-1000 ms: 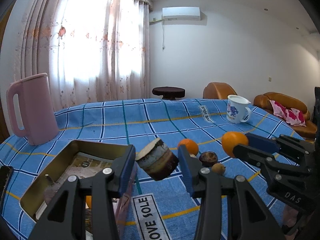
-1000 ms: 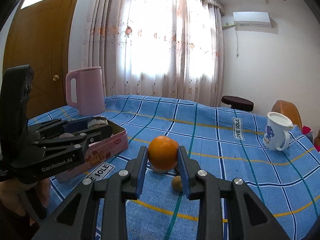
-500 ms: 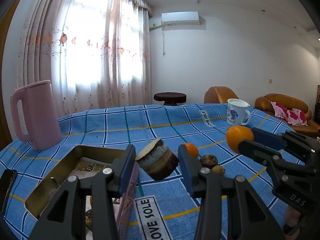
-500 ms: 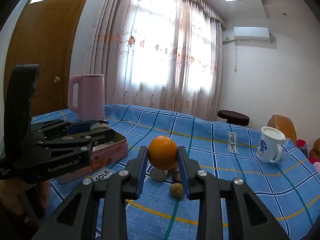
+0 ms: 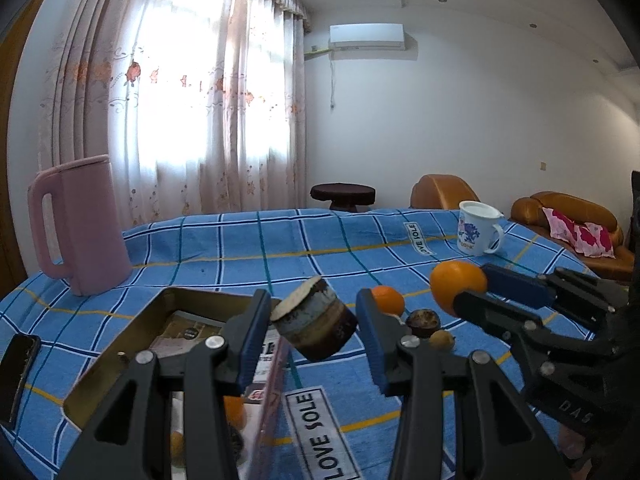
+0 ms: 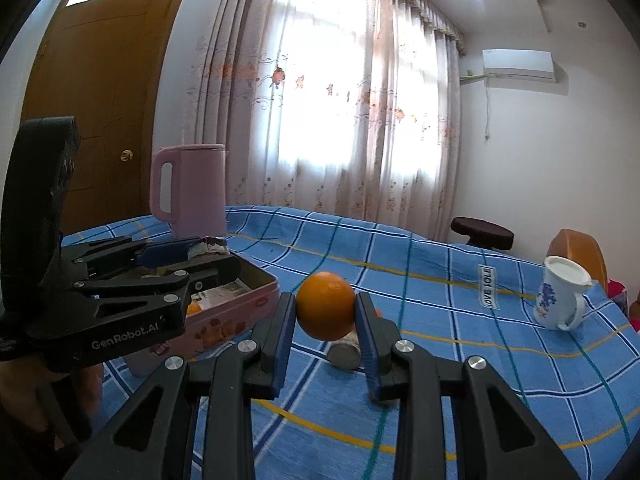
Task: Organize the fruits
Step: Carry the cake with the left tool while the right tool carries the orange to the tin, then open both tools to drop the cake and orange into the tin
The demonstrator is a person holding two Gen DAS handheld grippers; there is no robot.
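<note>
My left gripper [image 5: 312, 332] is shut on a dark brown, cut-ended fruit [image 5: 314, 328] and holds it in the air beside the right wall of the open pink tin box [image 5: 120, 344]. Small oranges [image 5: 234, 410] lie inside the box. My right gripper [image 6: 325, 316] is shut on a large orange [image 6: 325, 306], raised above the blue checked tablecloth; it also shows in the left wrist view [image 5: 458, 288]. On the cloth lie a second orange [image 5: 387, 300], a dark round fruit [image 5: 423, 322] and a small yellowish fruit [image 5: 441, 339].
A pink kettle [image 5: 76, 224] stands at the far left of the table. A white mug [image 5: 478, 234] stands at the far right. A black phone [image 5: 16, 368] lies left of the box. Brown sofas [image 5: 568, 224] stand beyond the table.
Both grippers have risen a little while keeping their hold. The right gripper with the orange has moved slightly toward the box.
</note>
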